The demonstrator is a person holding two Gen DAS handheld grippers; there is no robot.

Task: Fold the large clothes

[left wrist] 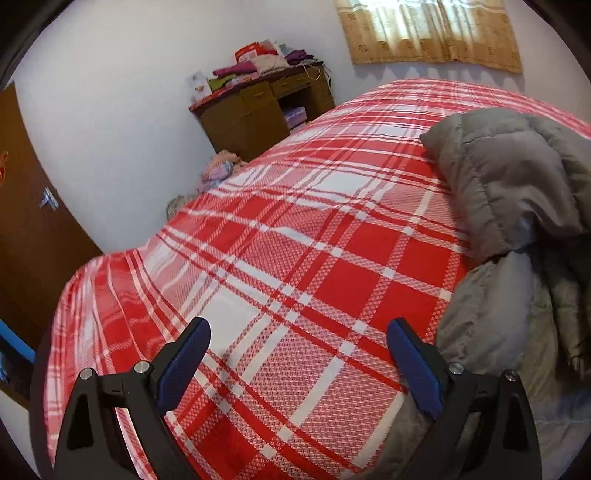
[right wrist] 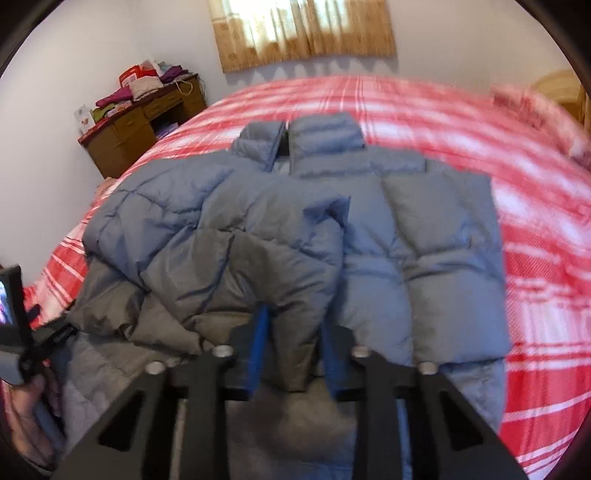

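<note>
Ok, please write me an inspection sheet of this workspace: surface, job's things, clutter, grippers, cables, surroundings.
Surface: bed under red and white checked cover.
Job's things: grey padded jacket lying on the bed, collar away from the camera.
Clutter: nothing seen on the bed.
Grippers: left gripper open above bare cover; right gripper shut on the jacket's near fold.
Cables: nothing seen.
Surroundings: brown desk piled with folded clothes; curtain; brown door.

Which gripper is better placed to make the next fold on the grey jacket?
Right. The right gripper already pinches a fold of the jacket, its jaws shut on it. The left gripper is open over bare bedsheet, with the jacket off to its right.
</note>
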